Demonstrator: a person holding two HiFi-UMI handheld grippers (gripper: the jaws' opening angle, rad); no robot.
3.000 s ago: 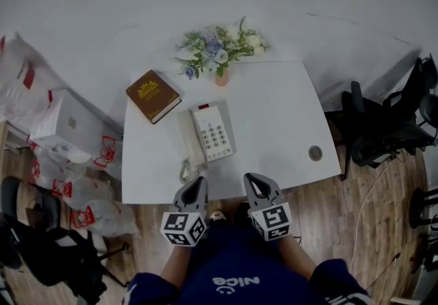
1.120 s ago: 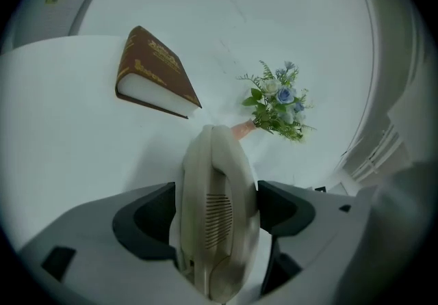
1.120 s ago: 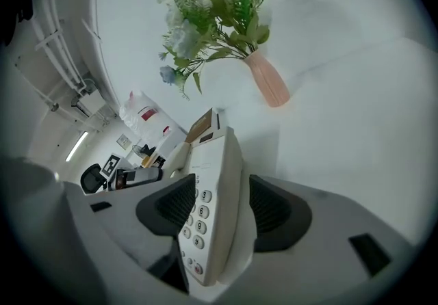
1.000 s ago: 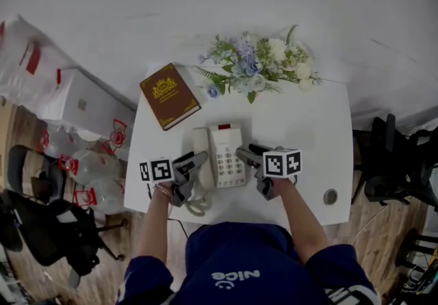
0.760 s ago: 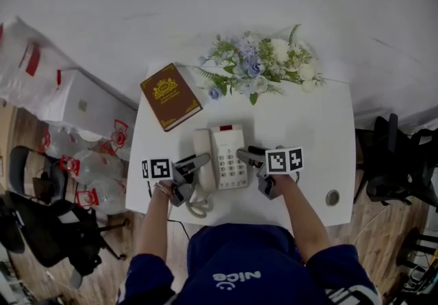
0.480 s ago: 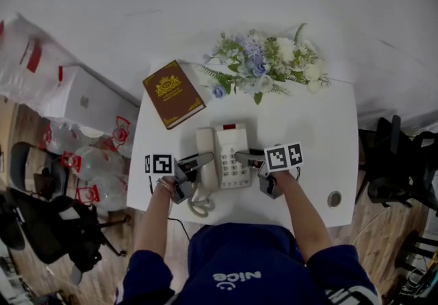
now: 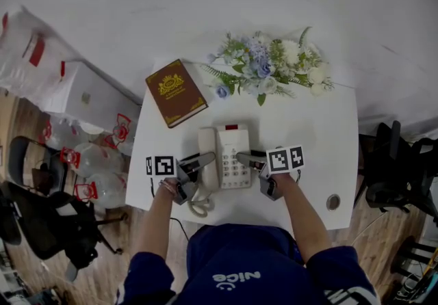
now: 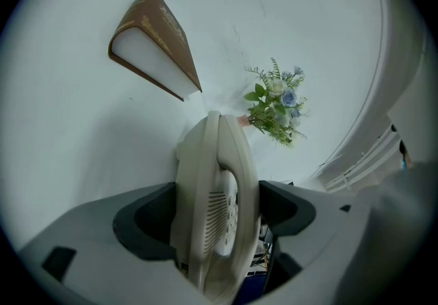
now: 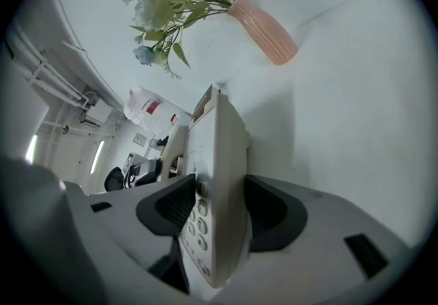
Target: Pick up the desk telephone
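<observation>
We have the grasp made and the lift yet to show. The telephone [image 7: 229,153] lies near the middle of the white counter [image 7: 308,126], keypad up. Its handset [image 8: 217,211] rests in the cradle along its left side, with the brown book [image 7: 176,91] beyond it to the left and the flowers [image 7: 270,68] beyond it toward the wall. Our left tongs [image 7: 205,158] sit at its left, turned on their side. In the left gripper view the jaws stand closed on that left edge, one against the underside next to the counter and one on top of the handset, so the handset is pinned to the body. Our right tongs [image 7: 243,157] sit at its right the same way; the right gripper view shows one jaw pressing on the keypad face and the other under the body, holding the right edge. So both grips look taken, which we judge to be the greater part of the work. What is left is the raising itself: from the head view the telephone looks level and at counter height, and we cannot tell whether it has cleared the surface at all. The coiled cord [image 7: 198,206] hangs at the front edge of the counter, and we expect it to drag as the telephone rises, so both sides should go up evenly.
</observation>
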